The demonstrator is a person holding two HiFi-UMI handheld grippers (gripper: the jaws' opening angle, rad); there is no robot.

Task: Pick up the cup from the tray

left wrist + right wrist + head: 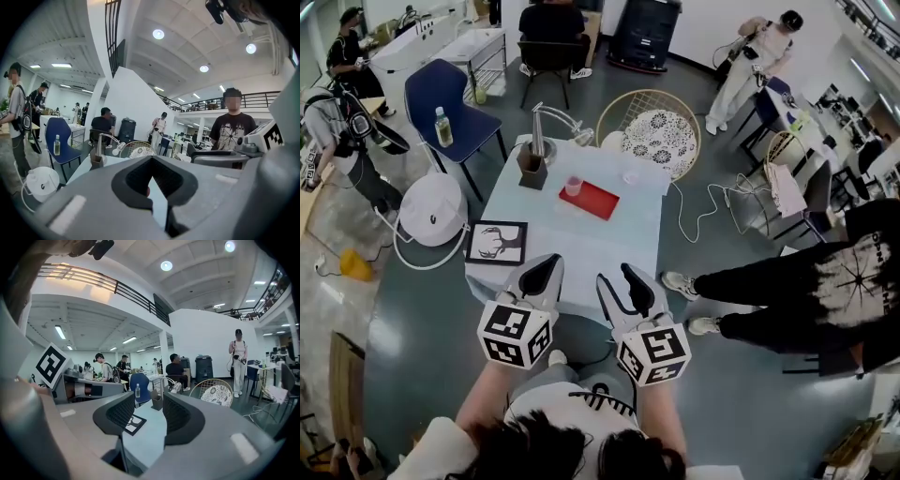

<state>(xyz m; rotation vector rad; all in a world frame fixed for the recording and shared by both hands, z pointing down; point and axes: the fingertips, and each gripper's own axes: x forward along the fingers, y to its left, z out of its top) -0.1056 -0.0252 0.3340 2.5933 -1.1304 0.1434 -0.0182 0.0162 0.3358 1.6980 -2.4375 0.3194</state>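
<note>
Cup [573, 185]: pinkish, upright, on left end of red tray [596, 202], on far half of counter [600, 253]. We hold both tools at counter's near edge, well apart from cup. Left tool [542, 274]: jaws together at tips, nothing held. Right tool [622, 281]: jaws apart, nothing between, only bare counter seen through gap. Framed picture [496, 242] lies at near left corner, near our left tool.

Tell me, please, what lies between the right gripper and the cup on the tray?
Only bare blue tablecloth and the near edge of the red tray separate the right gripper from the cup, as the head view shows.
</note>
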